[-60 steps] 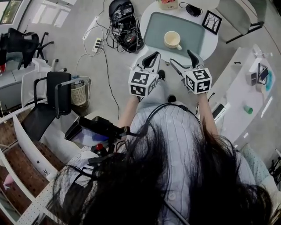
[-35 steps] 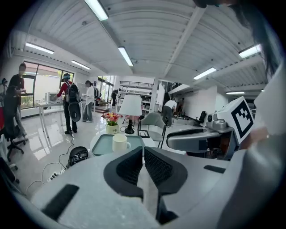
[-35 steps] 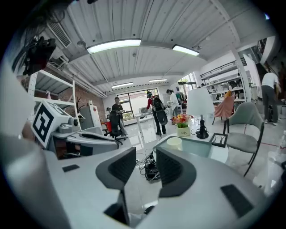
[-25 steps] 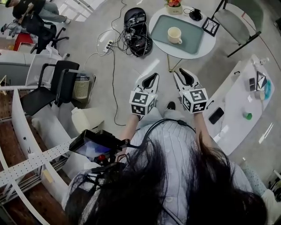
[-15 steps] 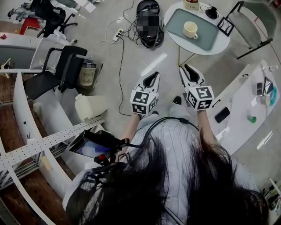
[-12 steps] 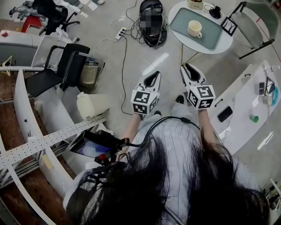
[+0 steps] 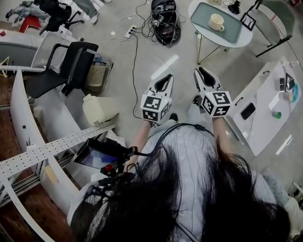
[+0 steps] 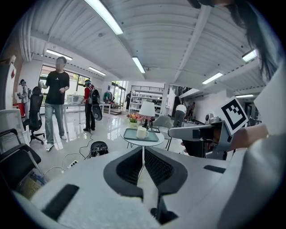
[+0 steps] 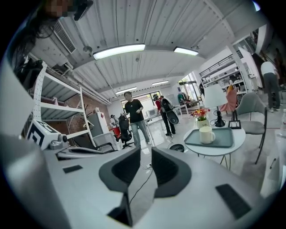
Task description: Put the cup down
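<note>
The cream cup (image 7: 217,21) stands upright on a grey-green tray (image 7: 201,13) on the round white table (image 7: 241,40), far ahead of both grippers. Both gripper views show the cup (image 8: 142,132) (image 9: 206,135) at a distance beyond the jaws. My left gripper (image 7: 165,78) is held at chest height over the floor, shut and empty, its tips meeting (image 8: 143,150). My right gripper (image 7: 201,72) is level beside it, shut with only a thin slit (image 9: 146,150) and nothing in it.
A black chair (image 7: 71,66), a mesh bin (image 7: 97,75) and a white canister (image 7: 97,108) stand at the left. Cables and a black bag (image 7: 163,19) lie by the table. A white desk (image 7: 270,113) runs along the right. People (image 8: 57,103) stand farther off.
The view has drawn back from the round table, which now sits higher and smaller in the head view. The cup stays on the tray. Both grippers keep their place before the body.
</note>
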`<state>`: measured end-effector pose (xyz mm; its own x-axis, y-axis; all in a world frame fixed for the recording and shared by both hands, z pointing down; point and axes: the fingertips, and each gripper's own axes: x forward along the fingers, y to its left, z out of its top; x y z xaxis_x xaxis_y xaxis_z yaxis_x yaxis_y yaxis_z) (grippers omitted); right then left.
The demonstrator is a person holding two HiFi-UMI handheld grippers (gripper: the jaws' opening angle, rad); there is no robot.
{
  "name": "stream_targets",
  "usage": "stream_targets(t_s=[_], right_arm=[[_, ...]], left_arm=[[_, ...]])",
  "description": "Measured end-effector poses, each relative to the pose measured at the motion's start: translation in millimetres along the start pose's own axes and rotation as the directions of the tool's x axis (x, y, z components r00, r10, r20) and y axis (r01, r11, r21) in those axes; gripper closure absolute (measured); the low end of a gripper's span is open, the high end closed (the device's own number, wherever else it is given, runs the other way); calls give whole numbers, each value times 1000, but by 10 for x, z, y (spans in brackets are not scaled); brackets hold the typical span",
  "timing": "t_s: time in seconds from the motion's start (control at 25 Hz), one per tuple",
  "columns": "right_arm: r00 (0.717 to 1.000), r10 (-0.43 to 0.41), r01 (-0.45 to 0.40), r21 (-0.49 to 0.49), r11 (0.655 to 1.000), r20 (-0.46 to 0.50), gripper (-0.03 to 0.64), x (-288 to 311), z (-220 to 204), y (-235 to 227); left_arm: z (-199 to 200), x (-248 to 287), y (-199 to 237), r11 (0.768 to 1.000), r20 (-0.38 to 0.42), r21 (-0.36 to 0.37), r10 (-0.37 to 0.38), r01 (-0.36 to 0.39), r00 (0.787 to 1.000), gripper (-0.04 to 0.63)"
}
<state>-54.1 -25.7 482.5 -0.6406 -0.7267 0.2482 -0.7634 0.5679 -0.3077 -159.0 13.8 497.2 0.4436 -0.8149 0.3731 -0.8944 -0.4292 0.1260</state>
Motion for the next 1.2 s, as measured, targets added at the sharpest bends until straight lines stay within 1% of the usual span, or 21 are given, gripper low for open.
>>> stream_targets(t_s=[0.24, 0.4, 0.6, 0.72, 1.0, 1.2], right_arm=[[999, -44, 44, 19, 999, 7, 525, -263, -255, 603], [998, -63, 63, 27, 998, 9, 528, -384, -390, 811], [996, -89, 88, 33, 996, 20, 532, -565, -443, 896], [995, -100, 99, 23, 995, 20, 532, -660, -460, 961], [995, -103, 103, -8, 995, 2, 537, -839, -511, 1069], [995, -100, 100, -14, 995, 0, 537, -892, -467, 1062]], left_arm=[[-229, -542, 44, 998, -3, 3, -60, 60, 998, 577], [-338, -733, 31, 996, -8, 11, -88, 88, 996, 577], [-436, -816, -97, 992, -21, 20, -125, 125, 992, 577], [-457, -886, -168, 989, -15, 18, -145, 145, 989, 577], [-455, -957, -334, 985, 9, 6, -174, 173, 985, 577], [-385, -894, -442, 981, 11, 7, -193, 193, 981, 577]])
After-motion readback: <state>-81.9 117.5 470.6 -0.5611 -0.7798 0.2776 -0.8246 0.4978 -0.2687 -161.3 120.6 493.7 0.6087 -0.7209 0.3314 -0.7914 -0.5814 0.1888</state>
